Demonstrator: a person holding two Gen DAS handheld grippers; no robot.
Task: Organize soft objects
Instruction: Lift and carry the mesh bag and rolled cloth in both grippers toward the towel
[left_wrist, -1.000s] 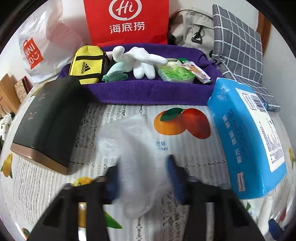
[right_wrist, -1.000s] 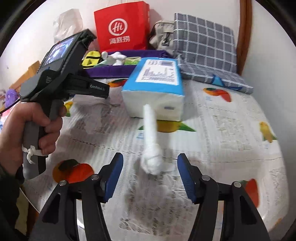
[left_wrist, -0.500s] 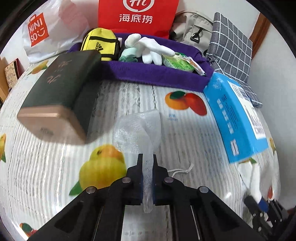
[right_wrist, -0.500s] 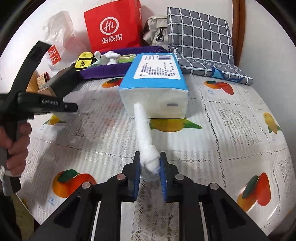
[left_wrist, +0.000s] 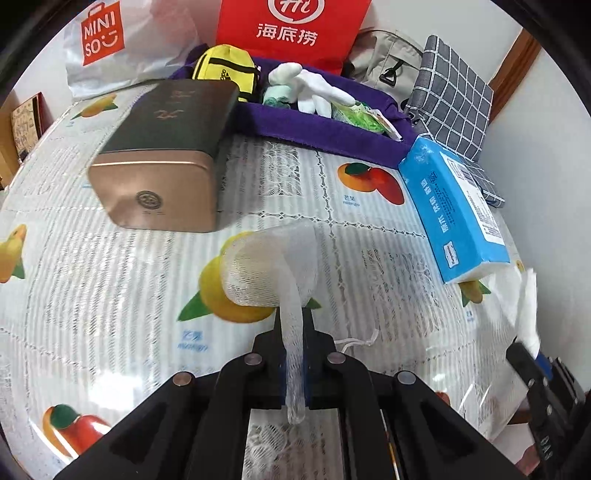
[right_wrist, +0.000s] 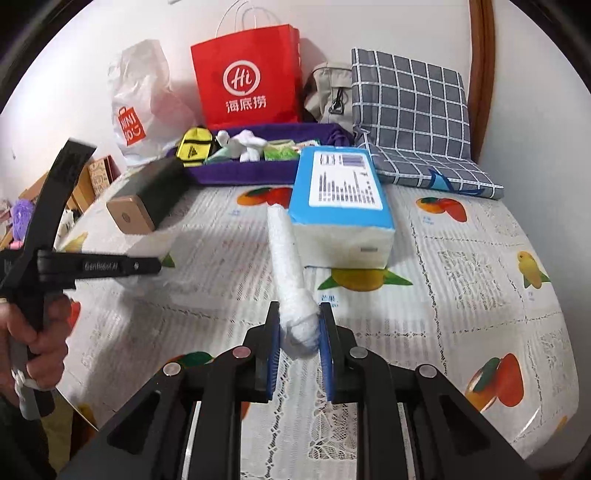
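My left gripper (left_wrist: 294, 328) is shut on a white foam net sleeve (left_wrist: 271, 269) and holds it lifted above the fruit-print tablecloth. My right gripper (right_wrist: 298, 314) is shut on the knotted end of a white rolled foam net (right_wrist: 286, 254), which sticks up toward the blue tissue pack (right_wrist: 340, 199). The purple fabric tray (left_wrist: 325, 129) at the back holds a yellow pouch (left_wrist: 227, 70), a white glove (left_wrist: 314, 86) and green items. The left gripper also shows in the right wrist view (right_wrist: 147, 264), at the left.
A dark box with a gold end (left_wrist: 166, 158) lies left of centre. A red paper bag (right_wrist: 247, 81), a Miniso bag (right_wrist: 140, 103), a grey backpack (right_wrist: 332, 92) and a checked cushion (right_wrist: 413, 118) stand at the back. The table edge runs along the right.
Both grippers went from open around their foam pieces to shut on them. Both have since lifted them off the table, and the left view pulled back.
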